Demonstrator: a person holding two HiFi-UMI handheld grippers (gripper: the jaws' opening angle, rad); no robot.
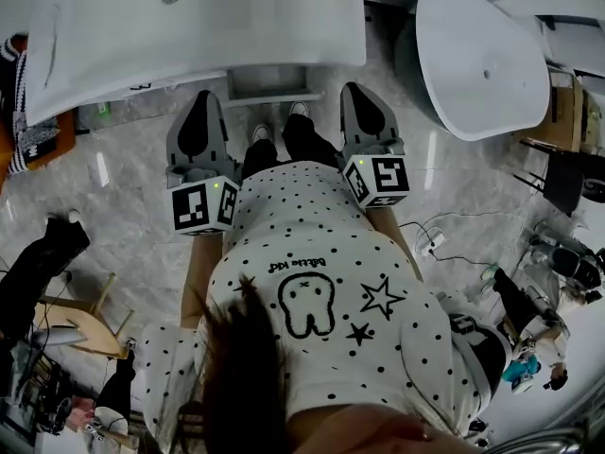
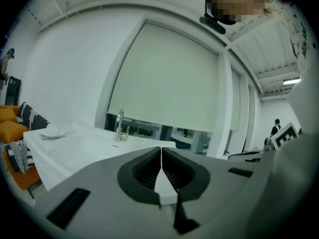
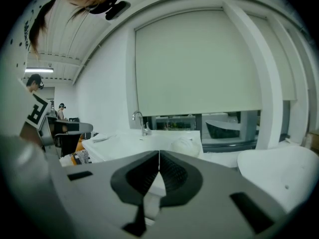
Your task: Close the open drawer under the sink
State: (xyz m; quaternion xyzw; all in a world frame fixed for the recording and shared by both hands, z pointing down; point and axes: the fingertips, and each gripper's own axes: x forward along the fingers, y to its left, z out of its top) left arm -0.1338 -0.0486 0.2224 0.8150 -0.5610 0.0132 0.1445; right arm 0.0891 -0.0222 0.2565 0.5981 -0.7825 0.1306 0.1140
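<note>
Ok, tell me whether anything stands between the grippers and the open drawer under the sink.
Nothing visible does. In the head view the drawer juts out below the sink counter, with the left gripper and right gripper flanking it. Only the person's shoes stand just before it.

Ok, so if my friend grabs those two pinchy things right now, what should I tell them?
Left gripper: jaws shut, nothing in them.
Right gripper: jaws shut, empty too.
Both are held in front of the person, pointing toward the sink.
The drawer under the sink sticks out open, just past the person's shoes. Neither gripper touches it.
Done: nothing yet.
Left to do: bring a gripper to the drawer's front and push it all the way in.
</note>
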